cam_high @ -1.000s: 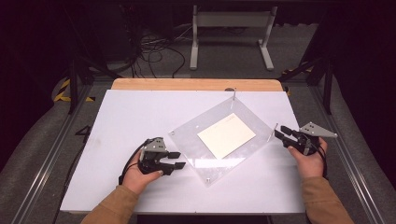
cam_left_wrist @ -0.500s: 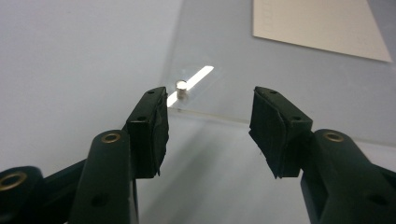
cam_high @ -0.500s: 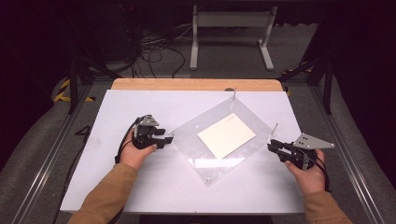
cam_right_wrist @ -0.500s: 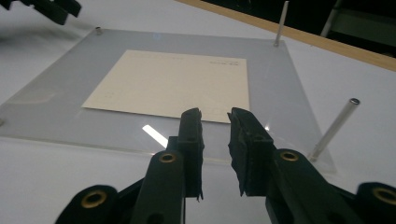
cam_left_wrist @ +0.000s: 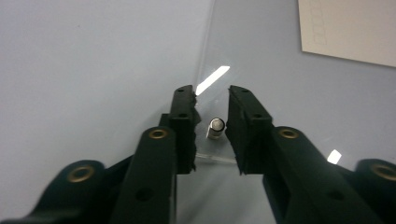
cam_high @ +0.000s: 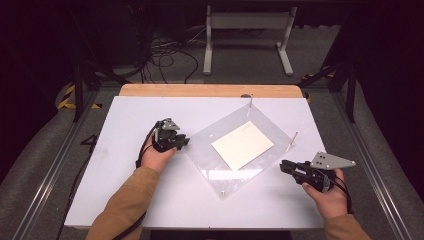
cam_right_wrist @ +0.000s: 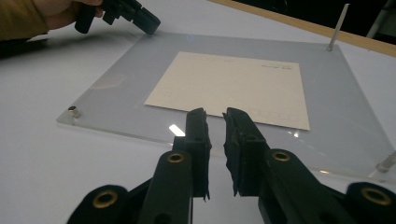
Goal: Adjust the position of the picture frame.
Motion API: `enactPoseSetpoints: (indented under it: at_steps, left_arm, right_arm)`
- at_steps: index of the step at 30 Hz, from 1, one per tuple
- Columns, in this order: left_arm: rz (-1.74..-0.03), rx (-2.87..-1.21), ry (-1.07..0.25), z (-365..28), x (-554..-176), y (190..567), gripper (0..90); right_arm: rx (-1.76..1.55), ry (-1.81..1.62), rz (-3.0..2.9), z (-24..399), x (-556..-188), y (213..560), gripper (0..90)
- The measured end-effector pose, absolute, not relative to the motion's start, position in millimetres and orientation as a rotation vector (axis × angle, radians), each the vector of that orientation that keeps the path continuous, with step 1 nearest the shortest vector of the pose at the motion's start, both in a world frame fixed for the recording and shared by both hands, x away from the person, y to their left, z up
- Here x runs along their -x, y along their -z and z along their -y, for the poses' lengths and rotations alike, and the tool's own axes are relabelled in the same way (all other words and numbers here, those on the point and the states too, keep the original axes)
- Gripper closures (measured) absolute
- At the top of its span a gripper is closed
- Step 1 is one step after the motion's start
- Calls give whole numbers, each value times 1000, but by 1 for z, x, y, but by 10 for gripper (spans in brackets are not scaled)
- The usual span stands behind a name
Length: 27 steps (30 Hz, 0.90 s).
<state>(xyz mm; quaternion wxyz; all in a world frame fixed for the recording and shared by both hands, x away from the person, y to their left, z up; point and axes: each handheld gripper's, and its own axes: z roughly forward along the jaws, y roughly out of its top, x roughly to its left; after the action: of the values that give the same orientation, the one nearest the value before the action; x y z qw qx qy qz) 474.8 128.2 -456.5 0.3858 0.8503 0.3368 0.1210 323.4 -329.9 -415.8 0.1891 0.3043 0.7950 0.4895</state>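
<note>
Clear acrylic plate [cam_high: 240, 150] mid-table, cream card [cam_high: 242, 146] on it, upright pins [cam_high: 249, 106] at far corners. Left gripper [cam_left_wrist: 210, 100] — jaws parted around short corner peg [cam_left_wrist: 215, 128], ungripped. Right gripper [cam_right_wrist: 215, 116] — narrowly parted, empty, near plate edge.

White table [cam_high: 125, 200], wooden strip [cam_high: 210, 90] along far edge. Clear acrylic sheet [cam_high: 210, 150] flat on it, centre-right, turned at angle to table edges. Cream paper [cam_high: 242, 145] w/ faint print lies mid-sheet. Short metal pegs at sheet corners: near corner [cam_high: 221, 190], L corner [cam_left_wrist: 215, 128]. Taller pins at far [cam_high: 250, 104] & R [cam_high: 294, 138] corners.
</note>
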Motion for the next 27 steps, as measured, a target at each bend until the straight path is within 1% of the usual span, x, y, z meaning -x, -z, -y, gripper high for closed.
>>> enactPoseSetpoints:
  at_steps: [1,2,5,8,10,13,22,27]
  left_arm:
    - [-849,-2170,-293,-127,-475,457,783]
    - [-833,-2183,-305,-126,-474,456,825]
    - [-808,-2205,-338,-125,-472,456,834]
    - [-818,-2207,-306,-126,-470,455,837]
    - [-805,-2219,-332,-125,-465,455,839]
    - [-796,-2242,-300,-125,-454,453,839]
    - [-675,-2311,-243,-120,-395,451,838]
    - [-620,-2350,-231,-115,-376,449,838]
  right_arm:
    - [-851,-1380,-2240,329,-322,416,781]
    - [-847,-1383,-2244,327,-320,415,779]
    - [-839,-1407,-2250,324,-317,414,771]
    - [-833,-1415,-2249,324,-314,413,770]
    - [-838,-1423,-2247,326,-314,413,769]
    - [-848,-1426,-2243,329,-314,414,767]
    - [-908,-1402,-2226,336,-318,417,753]
    - [-972,-1367,-2180,343,-320,417,733]
